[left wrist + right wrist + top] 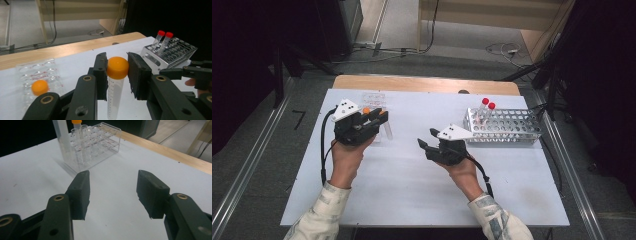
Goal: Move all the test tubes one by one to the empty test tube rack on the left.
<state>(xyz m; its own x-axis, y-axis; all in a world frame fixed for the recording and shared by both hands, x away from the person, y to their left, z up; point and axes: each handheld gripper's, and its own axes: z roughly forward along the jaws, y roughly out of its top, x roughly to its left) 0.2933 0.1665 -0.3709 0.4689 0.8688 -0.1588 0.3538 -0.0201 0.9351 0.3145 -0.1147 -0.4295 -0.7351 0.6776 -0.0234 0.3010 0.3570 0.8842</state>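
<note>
My left gripper [381, 116] is shut on the orange cap of a clear graduated tube [113, 95]. The cap sits squeezed between both pads, and the tube [388, 131] hangs upright above the white table. Beside it stands a clear plastic rack [374, 98] holding another orange-capped tube [40, 87]. My right gripper [426, 137] hovers near the table's middle and points left, its jaws open [112, 192] with nothing between them. At the right a metal rack [504, 126] holds two red-capped tubes [488, 105].
The white tabletop [412, 190] has bare room in front of both hands. A wooden edge [422, 84] runs along the far side. Cables trail from both grippers over the table. In the right gripper view the clear rack [95, 142] stands ahead of the jaws.
</note>
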